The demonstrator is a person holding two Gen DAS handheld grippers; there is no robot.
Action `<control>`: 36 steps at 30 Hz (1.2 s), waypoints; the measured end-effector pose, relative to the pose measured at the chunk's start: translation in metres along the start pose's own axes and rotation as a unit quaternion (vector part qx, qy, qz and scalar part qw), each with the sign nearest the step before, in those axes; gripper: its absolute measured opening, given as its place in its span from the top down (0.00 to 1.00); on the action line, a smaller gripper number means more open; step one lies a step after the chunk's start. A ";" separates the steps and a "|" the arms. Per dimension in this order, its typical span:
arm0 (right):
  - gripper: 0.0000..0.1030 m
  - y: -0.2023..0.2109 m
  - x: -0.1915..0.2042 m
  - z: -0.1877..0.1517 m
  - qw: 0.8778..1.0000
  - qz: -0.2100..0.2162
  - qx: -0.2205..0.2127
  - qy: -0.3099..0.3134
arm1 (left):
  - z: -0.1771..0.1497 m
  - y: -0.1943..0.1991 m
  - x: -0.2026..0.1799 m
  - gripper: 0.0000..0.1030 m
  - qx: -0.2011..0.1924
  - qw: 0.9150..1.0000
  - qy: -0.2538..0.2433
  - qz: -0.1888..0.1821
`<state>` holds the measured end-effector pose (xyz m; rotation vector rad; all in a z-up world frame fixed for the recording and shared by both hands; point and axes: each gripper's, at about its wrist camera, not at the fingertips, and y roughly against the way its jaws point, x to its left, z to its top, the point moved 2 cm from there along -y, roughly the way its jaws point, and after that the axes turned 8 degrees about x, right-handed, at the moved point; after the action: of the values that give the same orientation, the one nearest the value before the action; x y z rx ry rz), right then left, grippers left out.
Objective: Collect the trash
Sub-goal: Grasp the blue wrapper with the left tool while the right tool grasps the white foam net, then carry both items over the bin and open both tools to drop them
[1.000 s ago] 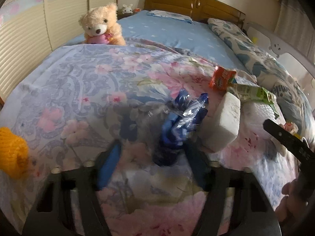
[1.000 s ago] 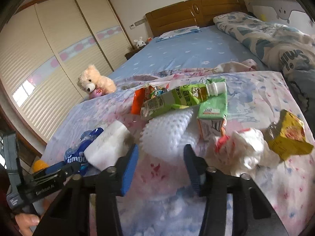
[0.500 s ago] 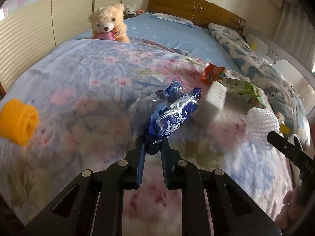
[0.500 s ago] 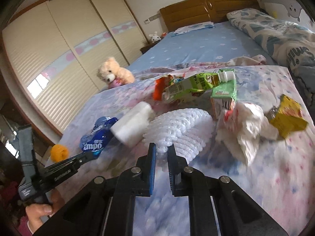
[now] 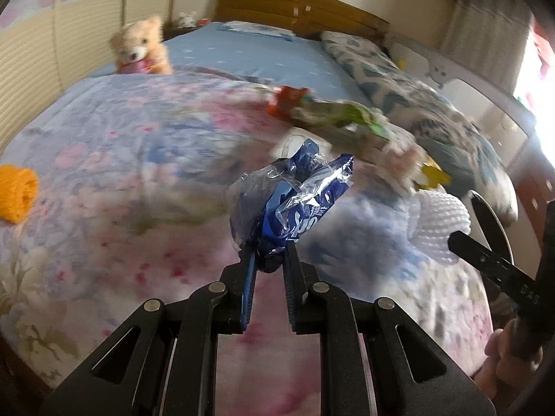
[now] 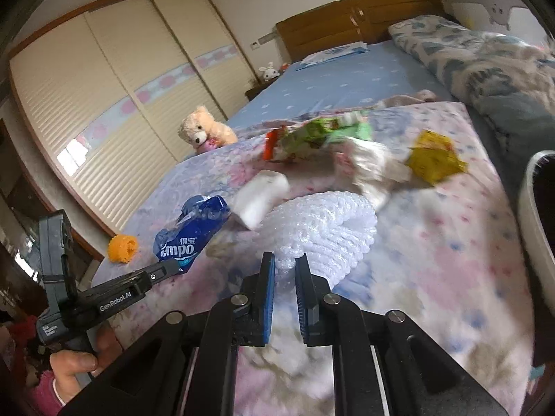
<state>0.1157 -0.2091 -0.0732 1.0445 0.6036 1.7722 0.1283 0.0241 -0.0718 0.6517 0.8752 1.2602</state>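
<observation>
Left wrist view: the left gripper (image 5: 270,254) points obliquely down toward the floral quilt (image 5: 114,159). Its jaws stand nearly together and pinch the lower end of a blue wrapper (image 5: 298,208), which rises crumpled from between the pads, with clear film on its left side. At the right edge, the right gripper (image 5: 458,239) enters as a dark bar, its tip against a white foam net (image 5: 440,215); part of the hand (image 5: 503,353) carrying it shows in the lower right corner.

Right wrist view: the right gripper (image 6: 285,263) also slopes downward, jaws pressed close on a fold of the foam net (image 6: 322,222), the bulk of which bulges ahead of the fingertips above the quilt (image 6: 433,242). At lower left, the left hand (image 6: 74,367) grips the handle of the left gripper (image 6: 173,264), which extends up and to the right, with the wrapper (image 6: 194,232) at its tip.

Remaining trash lies farther up the quilt, blurred: a white block (image 6: 262,197), a red packet (image 6: 272,144) beside a green carton (image 6: 329,133), crumpled white paper (image 6: 371,166), and a yellow wrapper (image 6: 433,161). An orange knit piece (image 6: 122,248) sits near the quilt's left edge. A teddy bear (image 6: 204,131) sits by the wardrobe side. A white rim (image 6: 534,222) shows at the right edge; what it belongs to cannot be told.
</observation>
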 end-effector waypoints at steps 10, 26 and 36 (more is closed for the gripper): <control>0.89 0.049 -0.043 -0.012 0.998 -0.028 -0.033 -0.039 | -0.005 -0.005 -0.071 0.86 0.014 0.997 -0.065 -0.038; 0.89 0.110 -0.093 -0.016 0.992 -0.063 -0.077 -0.082 | -0.003 -0.012 -0.153 0.86 0.026 0.987 -0.140 -0.075; 0.89 0.138 -0.135 -0.015 0.984 -0.099 -0.096 -0.110 | -0.001 -0.018 -0.202 0.86 0.029 0.978 -0.187 -0.088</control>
<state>0.0596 -0.3883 -0.0265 0.9934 0.3761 1.4859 0.1231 -0.1771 -0.0470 0.8089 0.6430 0.9165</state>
